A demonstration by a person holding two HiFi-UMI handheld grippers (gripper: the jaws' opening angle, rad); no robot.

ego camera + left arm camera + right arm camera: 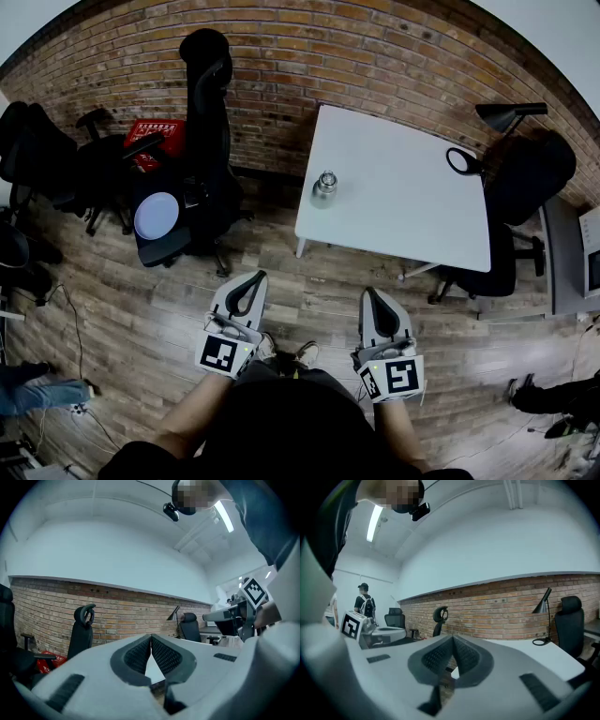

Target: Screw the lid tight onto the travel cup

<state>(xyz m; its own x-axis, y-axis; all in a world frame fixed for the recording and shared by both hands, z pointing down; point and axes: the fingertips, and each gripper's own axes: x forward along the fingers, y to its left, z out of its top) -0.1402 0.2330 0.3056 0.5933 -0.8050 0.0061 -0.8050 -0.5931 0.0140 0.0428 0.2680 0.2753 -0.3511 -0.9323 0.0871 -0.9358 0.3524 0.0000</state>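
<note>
We stand on the wood floor (pixel 141 319), a little back from the white table (pixel 403 216), with a gripper in each hand held level in front of us. The left gripper (pixel 251 281) has its jaws brought fully together. In the left gripper view, its ribbed pads (pixel 165 656) meet at the tips and nothing sits between them. The right gripper (pixel 371 294) is the same: its pads (pixel 466 656) are closed against each other, and it holds nothing. The two grippers sit side by side, well apart from each other and well short of the table.

The travel cup (pixel 324 190) stands upright on the table, near its left edge and well apart from both grippers. It is a small metal cup. The lid (pixel 326 177) appears to sit on top of it, but it is too small in the head view for us to tell how far it is screwed down.

A black desk lamp (pixel 509 114) stands at the far right corner of the table, with a black office chair (pixel 530 173) just beside it. To the left of the table is another black office chair (pixel 208 112), with a pale round disc (pixel 157 215) on its seat. A red crate (pixel 153 138) lies behind it, against the brick wall (pixel 356 56).
</note>
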